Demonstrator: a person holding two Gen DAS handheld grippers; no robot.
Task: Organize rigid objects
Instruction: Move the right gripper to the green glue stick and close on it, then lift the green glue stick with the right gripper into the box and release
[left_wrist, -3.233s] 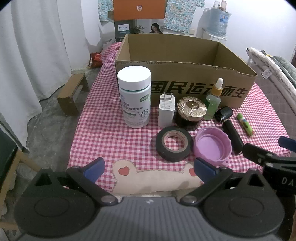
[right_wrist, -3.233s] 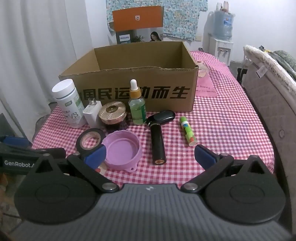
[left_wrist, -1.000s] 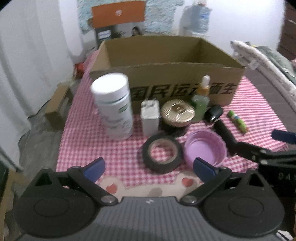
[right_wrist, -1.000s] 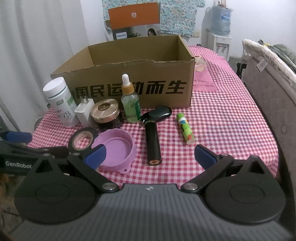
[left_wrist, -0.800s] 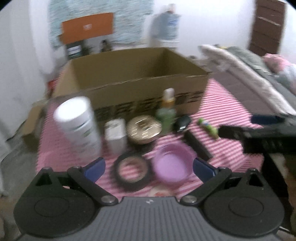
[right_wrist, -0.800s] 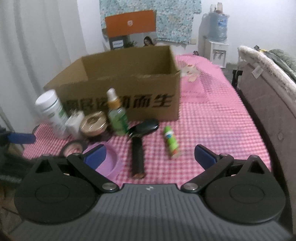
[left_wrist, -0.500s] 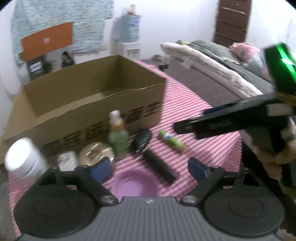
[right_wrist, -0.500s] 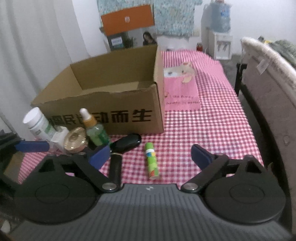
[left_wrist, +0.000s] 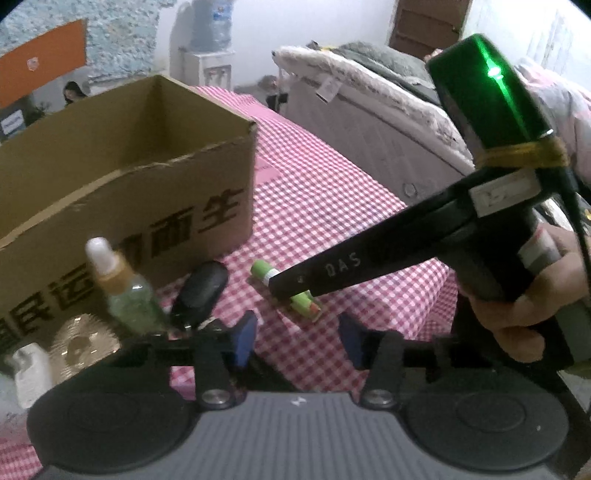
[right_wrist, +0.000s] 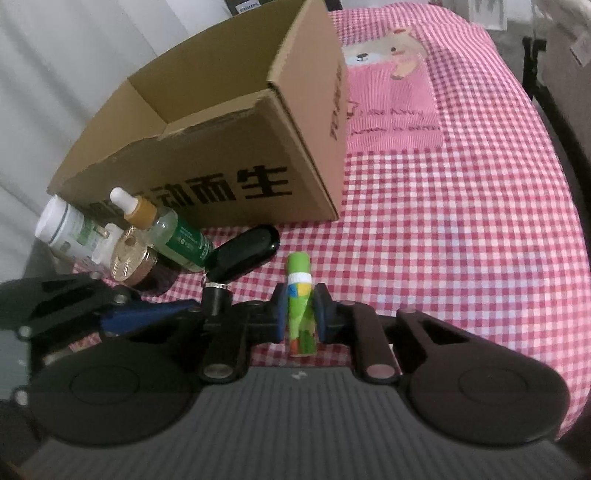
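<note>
Right wrist | right hand-held gripper (right_wrist: 300, 312) clamped on green stick (right_wrist: 300, 295) | white band, orange base

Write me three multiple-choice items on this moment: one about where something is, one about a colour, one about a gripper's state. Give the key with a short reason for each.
1. Where does the black oval key fob lie?
A. Inside the brown cardboard box
B. On the red-and-white checked tablecloth, in front of the box
C. On top of the gold-lidded jar

2. What colour is the dropper bottle's collar under its white bulb?
A. Amber
B. Blue
C. Black

3. What is the right gripper doing?
A. Standing wide open over bare cloth
B. Shut on the white pill bottle
C. Shut on the green stick-shaped tube

Key: 1 B, the fob rests on the cloth, just outside the box's front wall. 2 A, the collar shows amber in the right wrist view. 3 C, both blue pads press the tube's sides.
</note>
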